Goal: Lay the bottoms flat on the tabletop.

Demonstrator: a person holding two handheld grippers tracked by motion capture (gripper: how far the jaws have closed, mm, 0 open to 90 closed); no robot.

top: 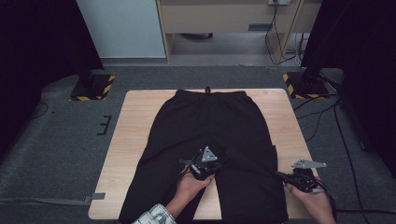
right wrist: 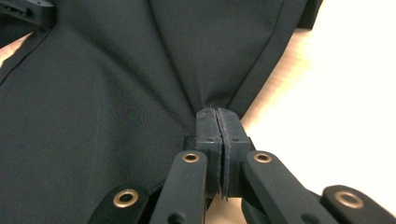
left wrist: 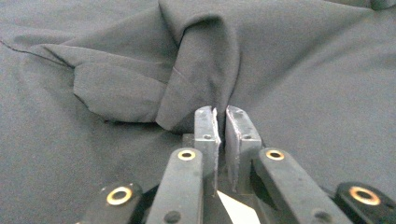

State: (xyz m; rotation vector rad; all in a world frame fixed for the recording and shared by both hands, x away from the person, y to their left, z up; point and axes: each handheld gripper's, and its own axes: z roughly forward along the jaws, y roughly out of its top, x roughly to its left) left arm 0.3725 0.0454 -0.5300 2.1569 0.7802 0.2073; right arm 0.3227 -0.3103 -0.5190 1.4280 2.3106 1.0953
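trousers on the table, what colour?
Black trousers, plain, no pattern; clearest in the high view.

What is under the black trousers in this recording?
The black trousers lie flat on the wooden table, whose bare top shows around them. Anything between cloth and tabletop is covered and cannot be seen.

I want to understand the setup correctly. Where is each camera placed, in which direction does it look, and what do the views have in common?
High view: above the person's side, looking forward and down on the table, black trousers, both hands and grippers.
Left gripper view: rides the left gripper, facing its jaws pinching a trouser fold.
Right gripper view: rides the right gripper, facing its jaws shut on the trouser edge beside bare tabletop.
Shared: all three show the trousers.
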